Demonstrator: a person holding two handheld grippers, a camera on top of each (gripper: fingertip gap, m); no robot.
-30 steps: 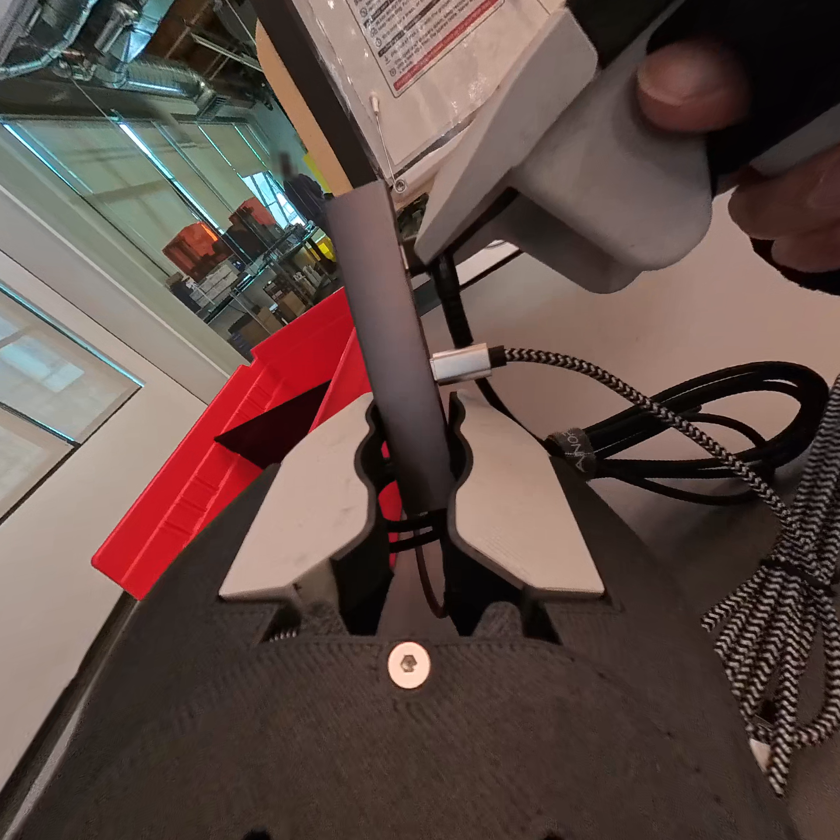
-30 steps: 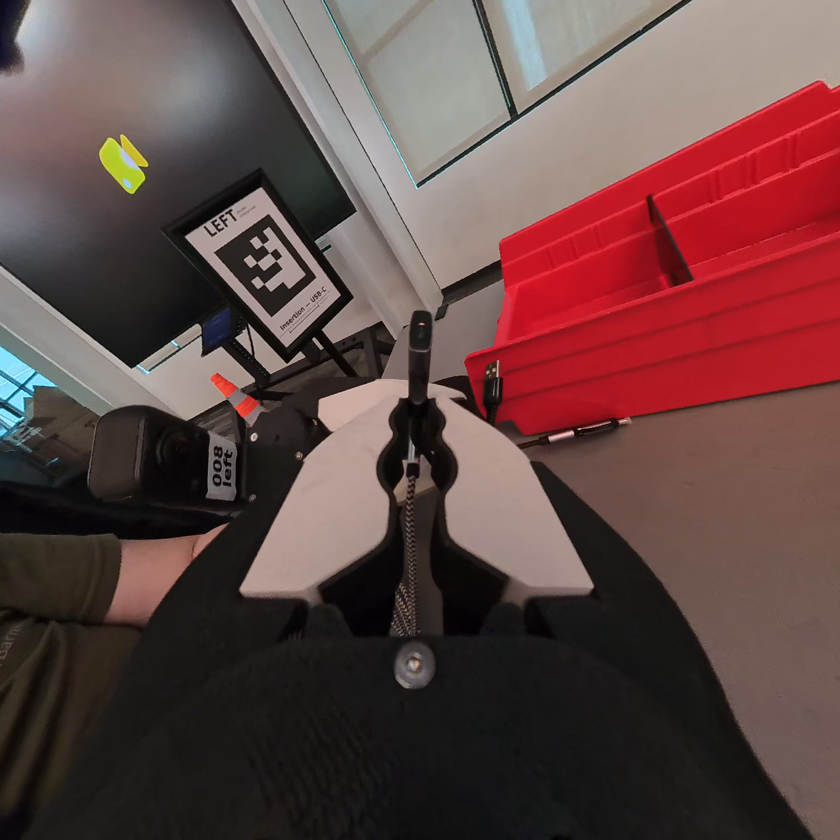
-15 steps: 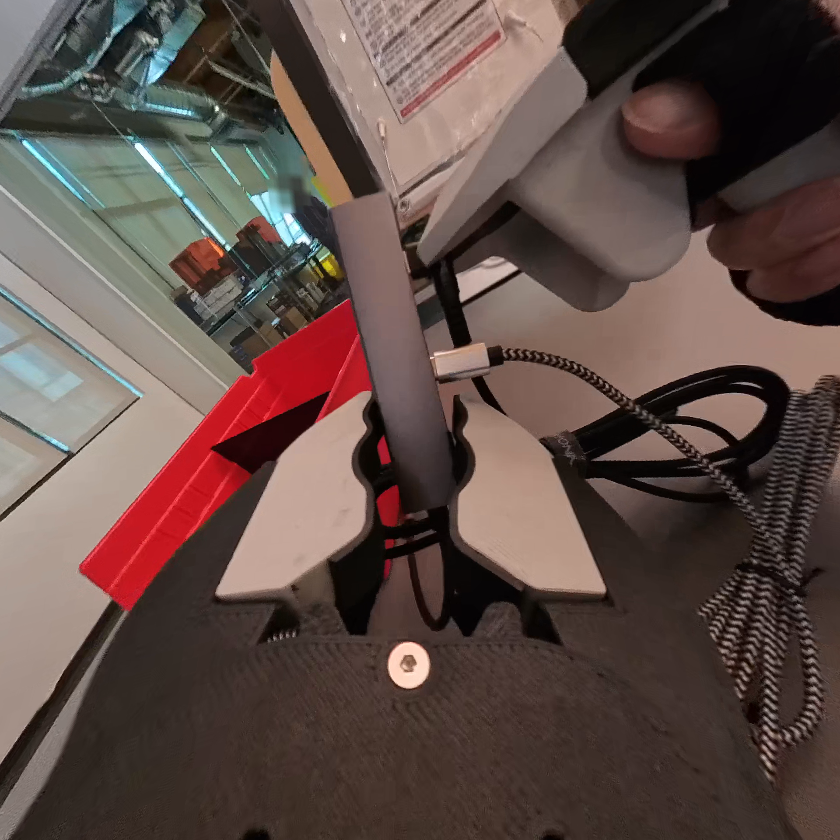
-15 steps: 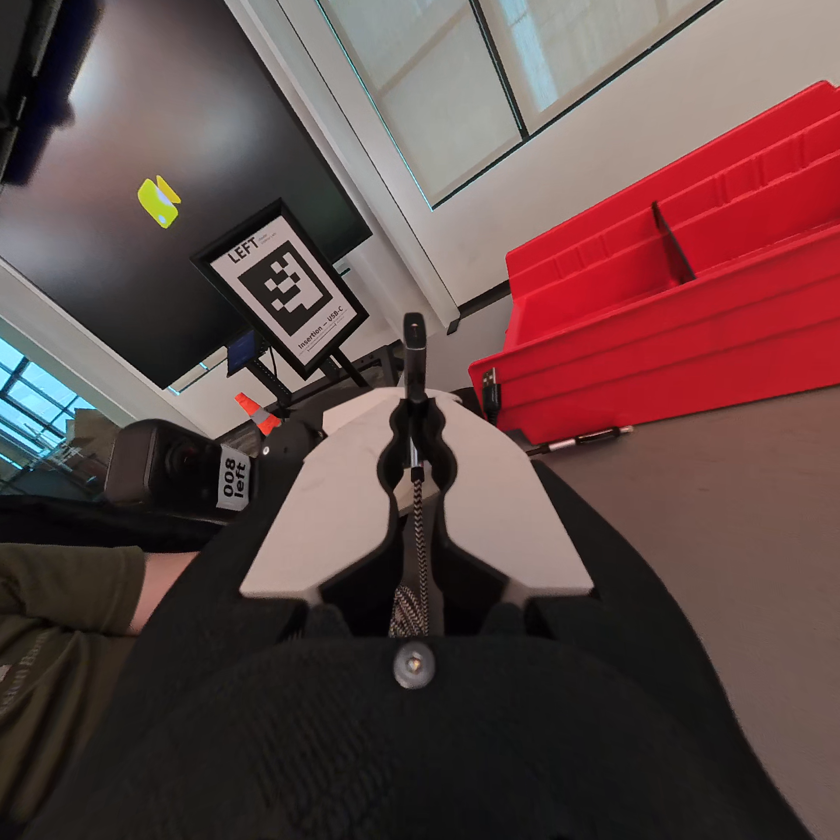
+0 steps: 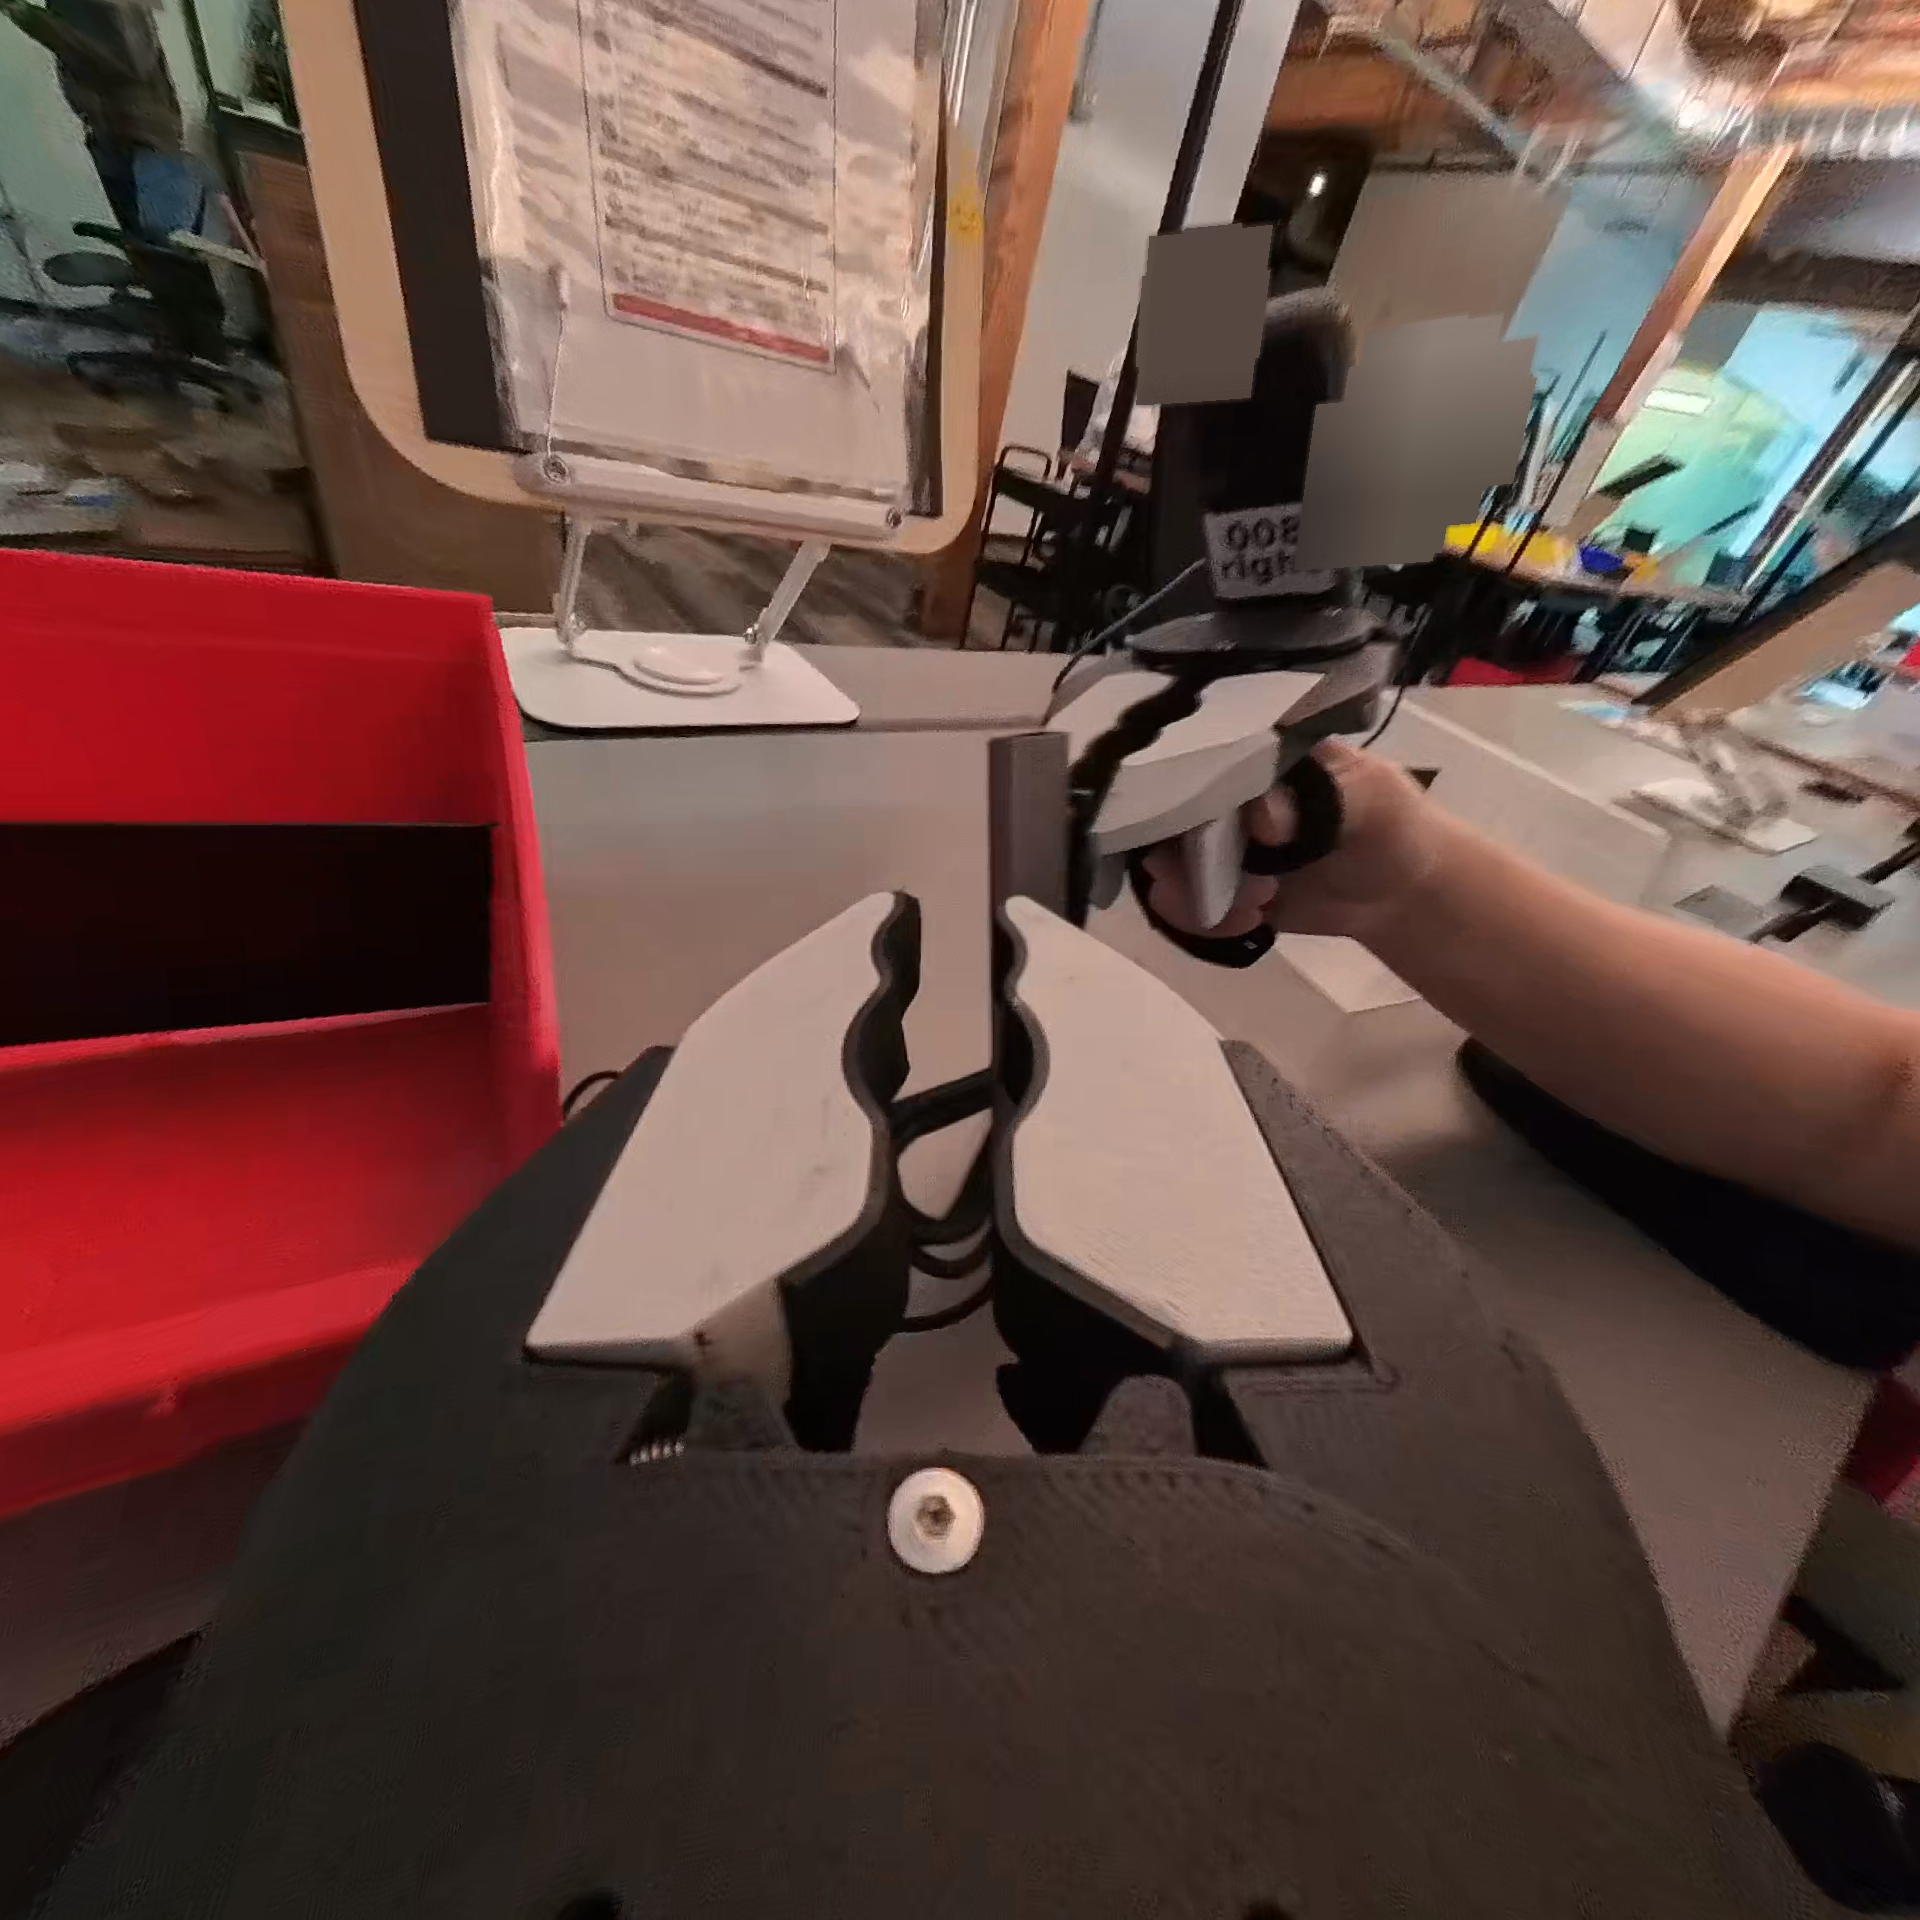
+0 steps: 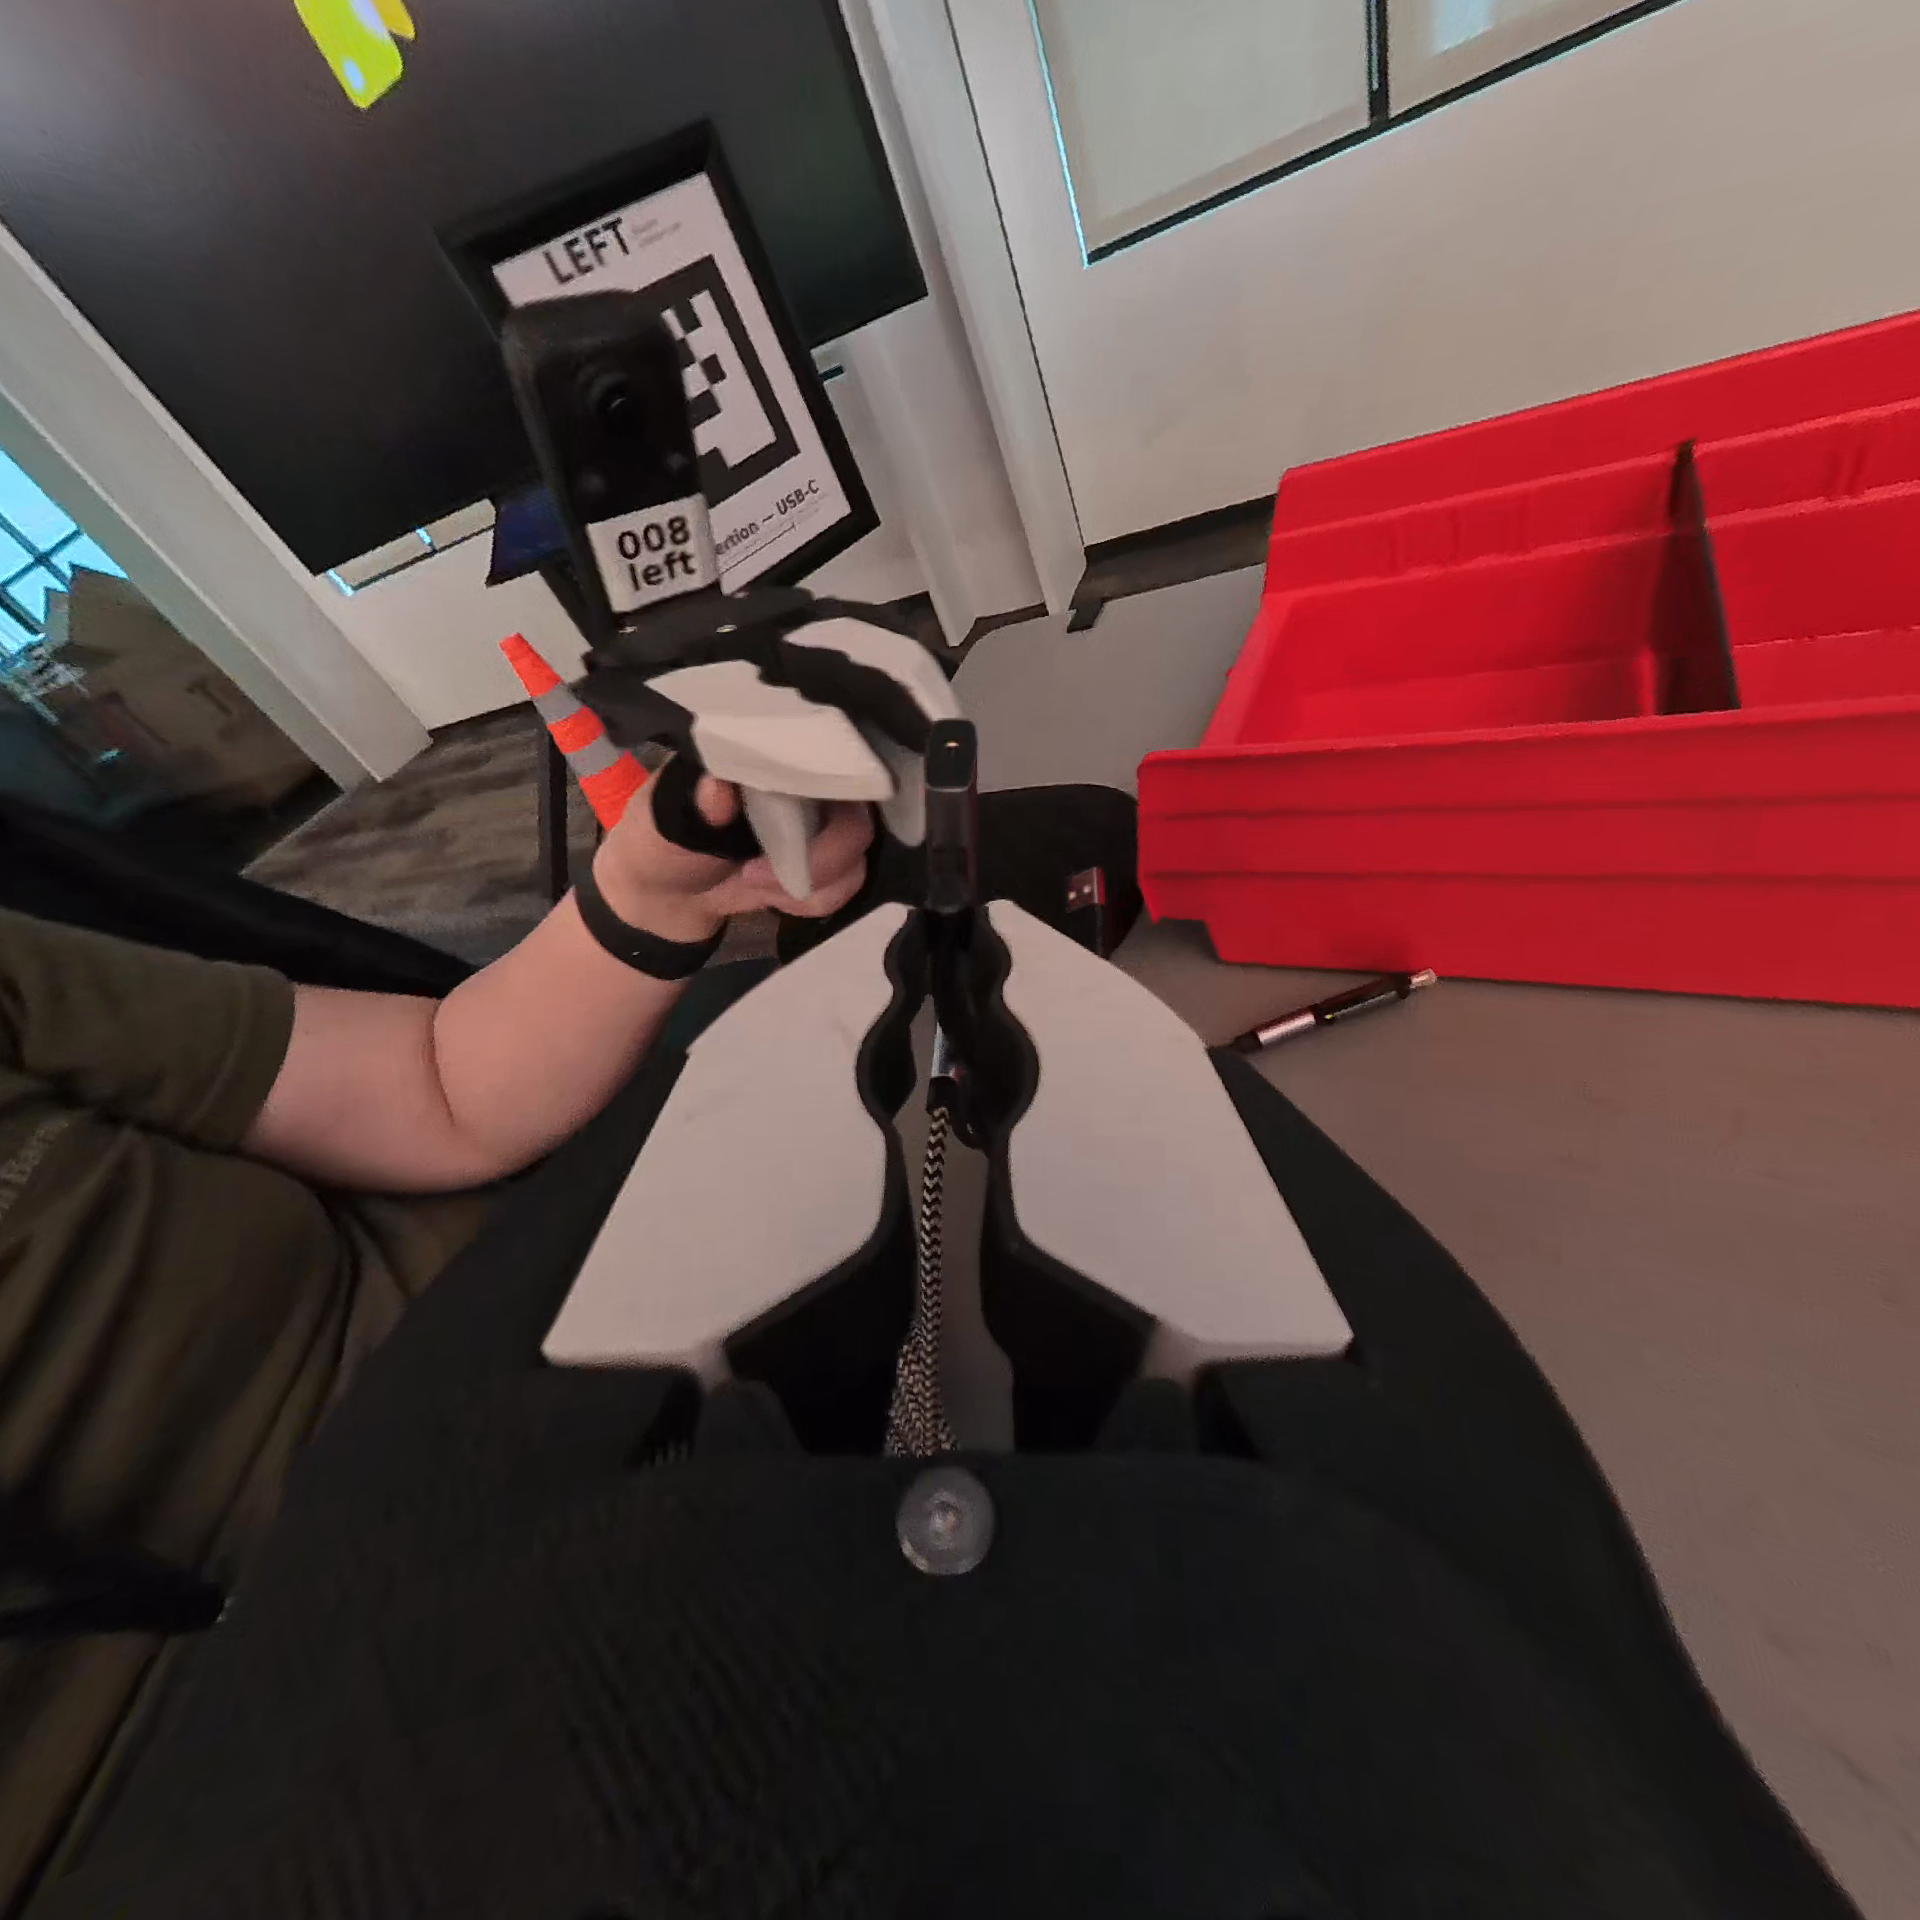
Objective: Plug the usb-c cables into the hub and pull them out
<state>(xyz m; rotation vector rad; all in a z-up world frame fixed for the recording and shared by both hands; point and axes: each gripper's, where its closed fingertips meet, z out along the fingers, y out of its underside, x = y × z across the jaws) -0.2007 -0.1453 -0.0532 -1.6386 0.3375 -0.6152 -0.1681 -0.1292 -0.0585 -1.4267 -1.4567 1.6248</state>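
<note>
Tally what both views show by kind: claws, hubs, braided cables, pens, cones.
White two-finger claws: 2 (left claw, right claw)
Dark grey slab-shaped hub: 1
Black-and-white braided cable: 1
Slim dark pen: 1
Orange striped traffic cone: 1
Total: 6

Grey table (image 6: 1558,1195) w/ red bin (image 6: 1507,831), pen (image 6: 1335,1010)

Your left gripper (image 5: 956,940) faces 12 o'clock; hub (image 5: 1027,821) stands just ahead at 1, bin (image 5: 260,1039) at 9, sign stand (image 5: 686,686) behind at 11. From your right gripper (image 6: 951,935): hub at 12, bin at 2, pen (image 6: 1330,1010) on table (image 6: 1610,1195) before it.
</note>
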